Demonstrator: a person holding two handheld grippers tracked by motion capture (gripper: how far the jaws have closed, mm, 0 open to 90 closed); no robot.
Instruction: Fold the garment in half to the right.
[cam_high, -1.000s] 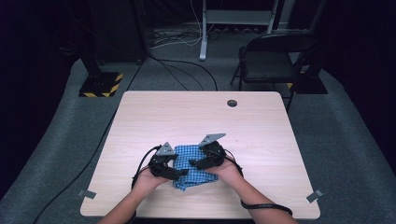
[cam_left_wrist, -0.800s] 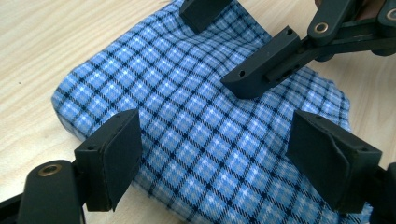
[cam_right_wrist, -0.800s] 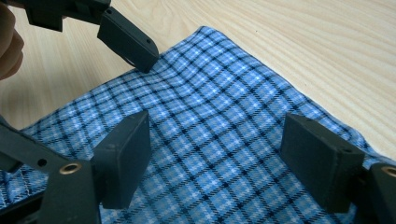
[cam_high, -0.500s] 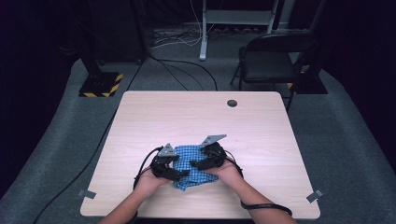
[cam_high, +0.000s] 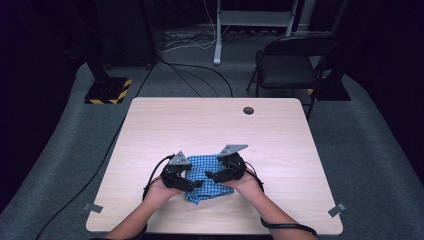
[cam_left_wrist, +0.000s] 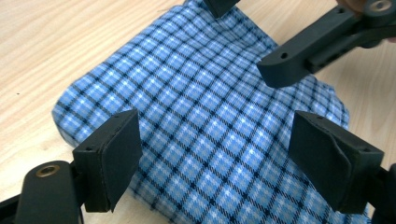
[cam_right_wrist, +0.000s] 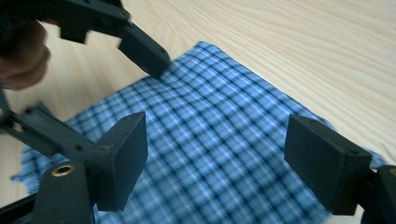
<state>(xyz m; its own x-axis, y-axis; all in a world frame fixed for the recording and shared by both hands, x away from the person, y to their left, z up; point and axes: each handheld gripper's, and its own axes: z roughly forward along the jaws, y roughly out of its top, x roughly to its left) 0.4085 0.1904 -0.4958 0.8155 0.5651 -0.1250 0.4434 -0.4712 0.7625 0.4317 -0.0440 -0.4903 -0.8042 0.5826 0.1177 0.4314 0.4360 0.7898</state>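
I hold both grippers, left (cam_high: 196, 184) and right (cam_high: 210, 175), jaws wide and empty, over the folded cloth (cam_high: 207, 176) near the table's (cam_high: 280, 150) near edge. Probably mid-fold; next I must pinch an edge.

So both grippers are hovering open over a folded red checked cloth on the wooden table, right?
Not quite: the folded checked cloth is blue, not red, as the left gripper view shows. The rest holds: the left gripper and right gripper are both open above it on the wooden table.
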